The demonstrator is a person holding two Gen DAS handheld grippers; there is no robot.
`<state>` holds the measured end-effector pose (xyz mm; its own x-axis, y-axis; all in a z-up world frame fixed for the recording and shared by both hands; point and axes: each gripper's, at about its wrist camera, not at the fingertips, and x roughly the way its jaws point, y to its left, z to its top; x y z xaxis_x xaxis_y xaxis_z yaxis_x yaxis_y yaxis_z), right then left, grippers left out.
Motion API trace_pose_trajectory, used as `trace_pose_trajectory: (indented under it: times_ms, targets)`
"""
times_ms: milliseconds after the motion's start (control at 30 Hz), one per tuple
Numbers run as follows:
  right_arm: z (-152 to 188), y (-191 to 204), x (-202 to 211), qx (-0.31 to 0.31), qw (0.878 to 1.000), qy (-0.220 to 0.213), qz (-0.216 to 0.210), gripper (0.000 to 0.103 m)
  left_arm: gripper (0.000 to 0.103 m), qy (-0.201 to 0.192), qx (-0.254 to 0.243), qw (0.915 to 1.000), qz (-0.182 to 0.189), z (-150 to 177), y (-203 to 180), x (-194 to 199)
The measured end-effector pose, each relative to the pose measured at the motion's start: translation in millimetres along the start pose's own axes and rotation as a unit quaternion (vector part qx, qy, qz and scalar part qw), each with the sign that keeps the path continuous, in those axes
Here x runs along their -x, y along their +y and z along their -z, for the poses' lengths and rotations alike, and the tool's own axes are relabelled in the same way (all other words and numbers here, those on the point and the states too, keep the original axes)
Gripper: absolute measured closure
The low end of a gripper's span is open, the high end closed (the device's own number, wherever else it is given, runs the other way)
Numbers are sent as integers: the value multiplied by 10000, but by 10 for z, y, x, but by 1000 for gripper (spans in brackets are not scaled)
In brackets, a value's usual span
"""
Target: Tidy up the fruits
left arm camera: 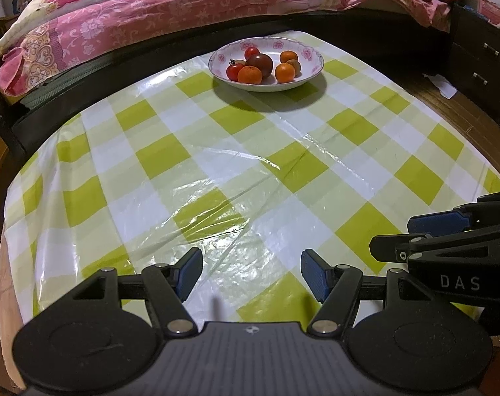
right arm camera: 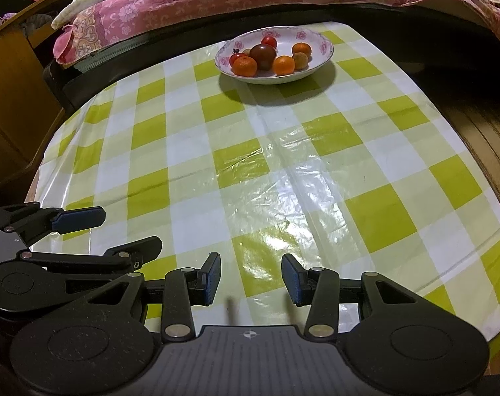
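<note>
A table covered with a glossy green-and-white checked cloth (left arm camera: pixel 250 171) is seen standing against a dark bed frame, on which a pink flowered quilt (left arm camera: pixel 170 3) is heaped. A dark drawer unit (left arm camera: pixel 481 66) is visible at the right of the left wrist view, and a wooden cabinet (right arm camera: pixel 12 99) at the left of the right wrist view.

At the far side of the table, near the bed, a white bowl with a pink flower rim (left arm camera: pixel 311 53) is placed. All the fruit in view is held inside it: a large dark tomato (left arm camera: pixel 259 63) at the middle, a small red tomato (left arm camera: pixel 251 52) behind it, another red tomato (left arm camera: pixel 232 71) at the left, and three small oranges, one at the front left (left arm camera: pixel 250 74), one at the front right (left arm camera: pixel 285 72) and one further back (left arm camera: pixel 288 56). A brownish fruit (left arm camera: pixel 296 65) is partly hidden behind the front right orange; its kind cannot be told.

The left gripper (left arm camera: pixel 251 272) is held over the near part of the cloth, well apart from the bowl, its blue-padded fingers (left arm camera: pixel 190 272) spread moderately with nothing between them. The right gripper (right arm camera: pixel 251 279) is held just beside it, its fingers (right arm camera: pixel 212 279) set narrower but parted, and likewise empty.
</note>
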<state>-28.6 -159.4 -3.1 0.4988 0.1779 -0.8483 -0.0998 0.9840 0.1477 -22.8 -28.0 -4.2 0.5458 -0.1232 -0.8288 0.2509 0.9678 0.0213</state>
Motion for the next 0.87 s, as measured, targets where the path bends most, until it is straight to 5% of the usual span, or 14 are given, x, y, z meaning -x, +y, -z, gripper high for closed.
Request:
trace_pose_trajectory:
  times_ms: [867]
  targets:
    - [37, 19, 31, 14, 10000, -9, -65, 63, 30, -46, 4, 10000, -80, 42, 5, 47]
